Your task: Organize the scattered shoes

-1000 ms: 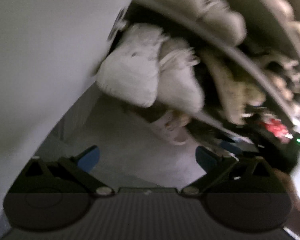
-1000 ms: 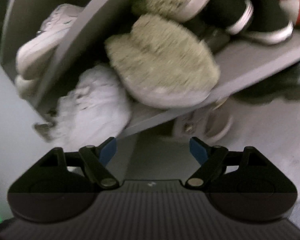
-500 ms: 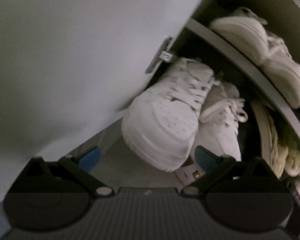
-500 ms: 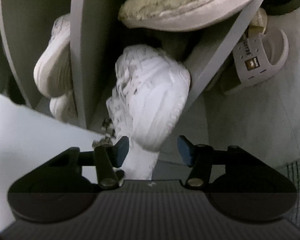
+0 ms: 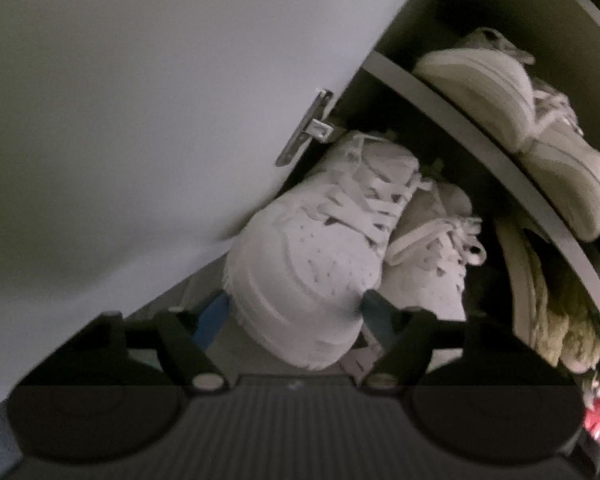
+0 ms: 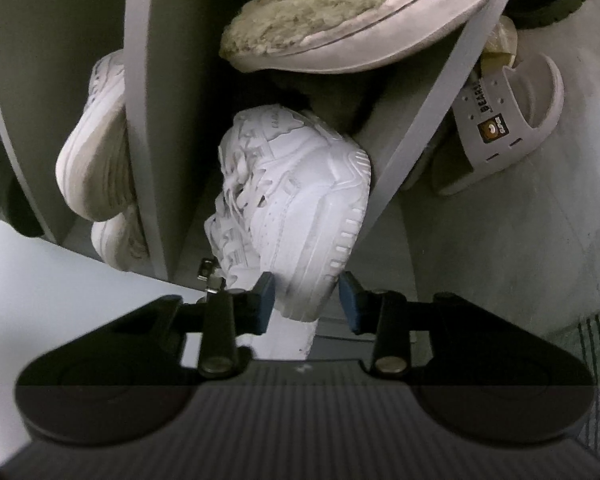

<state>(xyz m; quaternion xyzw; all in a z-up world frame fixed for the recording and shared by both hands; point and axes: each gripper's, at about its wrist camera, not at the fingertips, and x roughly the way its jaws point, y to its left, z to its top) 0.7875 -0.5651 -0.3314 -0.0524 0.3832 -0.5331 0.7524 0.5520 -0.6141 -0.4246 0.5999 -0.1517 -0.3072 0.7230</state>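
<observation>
In the left wrist view two white lace-up sneakers lie side by side on the lowest shelf. My left gripper [image 5: 296,312] has the toe of the nearer sneaker [image 5: 308,264] between its blue pads. The jaws are closing and both pads touch the toe's sides. The second sneaker [image 5: 432,264] lies just to its right. In the right wrist view, which is rolled sideways, my right gripper [image 6: 306,300] is closing on the toe of a chunky white sneaker [image 6: 296,200], one pad on the upper and one at the sole.
A white cabinet door [image 5: 140,100] with a metal hinge [image 5: 308,128] stands close on the left. Cream sneakers [image 5: 520,120] sit on the shelf above, with a fluffy beige slipper [image 6: 340,12] nearby. A white slide sandal [image 6: 500,120] lies on the grey floor beside a striped mat [image 6: 596,328].
Both cameras swung from the crowded shelves onto the white sneakers and drew closer. Both pairs of jaws narrowed from wide open until the pads reached the toes.
</observation>
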